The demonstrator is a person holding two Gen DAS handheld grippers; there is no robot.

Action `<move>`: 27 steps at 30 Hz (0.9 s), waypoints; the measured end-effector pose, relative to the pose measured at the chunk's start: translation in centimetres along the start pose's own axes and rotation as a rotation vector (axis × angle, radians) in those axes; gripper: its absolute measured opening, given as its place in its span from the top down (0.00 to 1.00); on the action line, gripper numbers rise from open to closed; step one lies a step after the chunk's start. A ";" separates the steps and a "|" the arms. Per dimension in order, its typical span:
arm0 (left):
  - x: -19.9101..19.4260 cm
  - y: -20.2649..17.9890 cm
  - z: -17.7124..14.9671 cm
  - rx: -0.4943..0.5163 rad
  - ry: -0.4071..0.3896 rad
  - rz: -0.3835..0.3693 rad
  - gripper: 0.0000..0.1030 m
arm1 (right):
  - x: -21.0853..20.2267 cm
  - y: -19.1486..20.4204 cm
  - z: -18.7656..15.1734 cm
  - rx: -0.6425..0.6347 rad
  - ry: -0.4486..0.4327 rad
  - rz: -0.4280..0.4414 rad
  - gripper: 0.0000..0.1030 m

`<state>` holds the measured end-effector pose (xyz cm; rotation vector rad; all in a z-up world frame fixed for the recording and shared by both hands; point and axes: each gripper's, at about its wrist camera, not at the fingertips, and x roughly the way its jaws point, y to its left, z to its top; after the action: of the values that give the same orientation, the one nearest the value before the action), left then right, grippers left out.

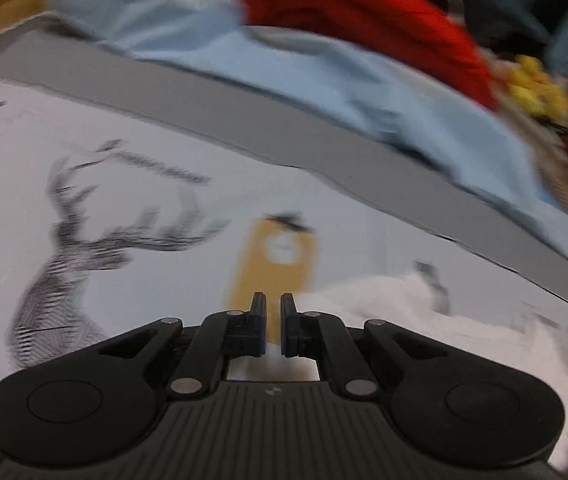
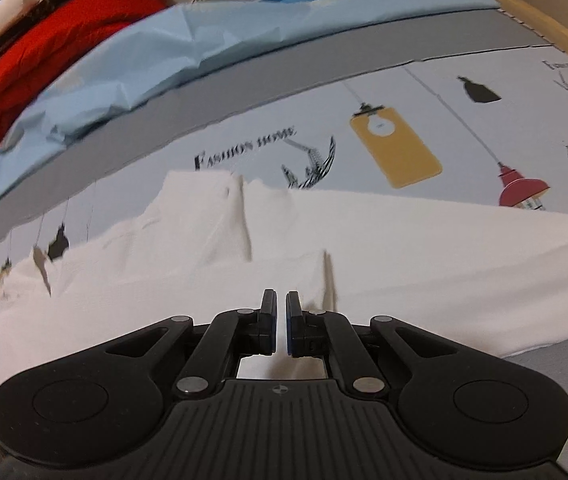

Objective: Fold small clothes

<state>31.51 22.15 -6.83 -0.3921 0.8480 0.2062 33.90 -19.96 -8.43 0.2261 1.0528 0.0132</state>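
Note:
A white garment [image 2: 384, 240] lies spread on the printed tablecloth [image 2: 244, 148], with a folded flap and a collar-like part toward its far left. My right gripper [image 2: 281, 312] hovers over the garment's near part, its jaws nearly together with a narrow gap and nothing between them. In the blurred left wrist view the same white garment [image 1: 404, 308] lies at the lower right. My left gripper [image 1: 273, 312] is over the tablecloth [image 1: 124, 152] next to the garment's edge, its jaws nearly together and holding nothing.
A light blue cloth [image 2: 188, 44] lies along the far side with a red garment [image 2: 64, 40] and other clothes piled on it; both show in the left wrist view too, the blue cloth [image 1: 364, 92] under the red garment [image 1: 364, 12]. A wooden table edge [image 2: 544, 28] curves at the far right.

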 end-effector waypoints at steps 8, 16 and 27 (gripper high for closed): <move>2.5 -2.6 -5.4 0.320 0.344 -0.044 0.93 | 2.8 -1.8 -1.8 -0.012 0.117 -0.077 1.00; 0.6 -4.2 -8.3 0.366 0.332 -0.017 0.81 | 1.1 -4.4 -1.8 0.083 0.091 -0.065 0.97; -16.0 -11.7 -8.1 0.458 0.065 -0.062 0.46 | -6.1 -12.3 -0.8 0.285 -0.131 -0.051 0.95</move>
<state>19.48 7.84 3.47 0.0048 0.9169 -0.0606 28.96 -32.51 -5.93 0.4523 0.9272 -0.1965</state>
